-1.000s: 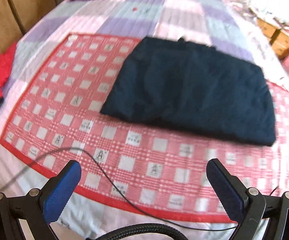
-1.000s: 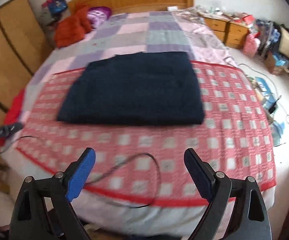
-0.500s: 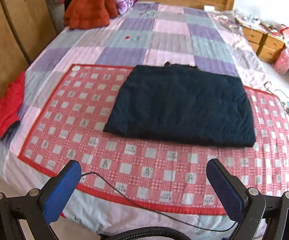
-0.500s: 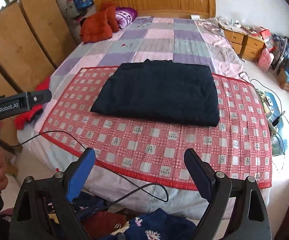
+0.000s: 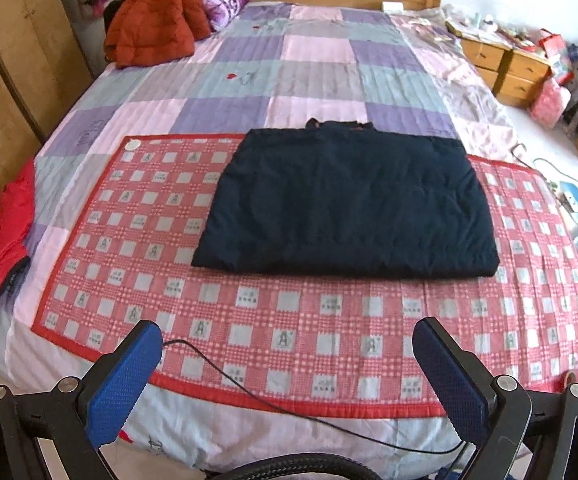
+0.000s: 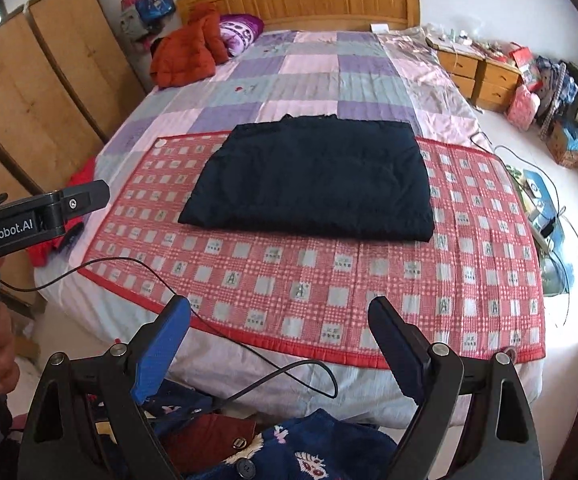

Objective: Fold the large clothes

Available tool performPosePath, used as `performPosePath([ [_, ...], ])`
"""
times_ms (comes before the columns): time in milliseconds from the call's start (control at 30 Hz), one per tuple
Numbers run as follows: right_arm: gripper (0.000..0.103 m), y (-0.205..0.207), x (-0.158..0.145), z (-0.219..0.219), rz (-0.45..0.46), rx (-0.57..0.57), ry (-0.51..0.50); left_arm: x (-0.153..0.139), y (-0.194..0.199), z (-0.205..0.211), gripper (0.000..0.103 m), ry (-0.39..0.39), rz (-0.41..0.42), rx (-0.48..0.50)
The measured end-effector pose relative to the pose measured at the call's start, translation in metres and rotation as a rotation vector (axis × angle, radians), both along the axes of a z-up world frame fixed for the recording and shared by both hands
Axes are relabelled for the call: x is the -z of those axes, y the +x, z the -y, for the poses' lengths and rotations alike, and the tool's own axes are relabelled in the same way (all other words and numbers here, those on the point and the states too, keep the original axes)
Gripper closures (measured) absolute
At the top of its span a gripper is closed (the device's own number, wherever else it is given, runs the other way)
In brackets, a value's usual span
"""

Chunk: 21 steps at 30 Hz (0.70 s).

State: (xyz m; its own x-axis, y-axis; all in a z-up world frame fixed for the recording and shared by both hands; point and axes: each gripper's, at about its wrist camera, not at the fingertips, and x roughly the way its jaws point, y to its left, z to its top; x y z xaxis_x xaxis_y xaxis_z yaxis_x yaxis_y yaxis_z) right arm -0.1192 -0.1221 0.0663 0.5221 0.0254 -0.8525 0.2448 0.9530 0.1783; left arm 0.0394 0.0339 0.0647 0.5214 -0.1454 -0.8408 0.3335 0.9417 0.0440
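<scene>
A dark navy garment [image 5: 345,200] lies folded into a rectangle on the red checked mat [image 5: 289,332] on the bed; it also shows in the right wrist view [image 6: 313,184]. My left gripper [image 5: 289,376] is open and empty, back over the bed's near edge, well short of the garment. My right gripper [image 6: 281,344] is open and empty, above the near edge too. The left gripper's body [image 6: 37,220] shows at the left of the right wrist view, held by a hand.
An orange jacket [image 5: 153,28] and purple pillow [image 5: 221,0] lie by the headboard. A red garment [image 5: 1,232] hangs off the bed's left side. Wardrobes stand left, drawers [image 6: 477,72] and clutter right. A pile of clothes [image 6: 289,448] lies below. A black cable [image 5: 269,404] crosses the mat's edge.
Both grippers have pulled back and up from the bed, so the folded garment looks smaller and farther. The garment has not moved.
</scene>
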Motion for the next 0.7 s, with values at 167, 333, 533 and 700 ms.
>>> performPosePath([
  [167,0.01,0.001,0.001,0.002,-0.004,0.012,0.003,0.002,-0.001,0.006,0.0,0.012,0.002,0.022],
  [333,0.01,0.003,0.003,0.003,-0.005,0.011,0.004,0.005,0.001,0.01,0.0,0.018,-0.009,0.038],
  [533,0.01,0.008,0.005,0.003,-0.015,0.014,0.006,0.005,0.003,0.015,0.0,0.014,0.001,0.052],
  [700,0.01,0.013,0.006,0.007,-0.018,0.027,0.005,0.007,0.007,0.019,0.0,0.006,-0.012,0.098],
])
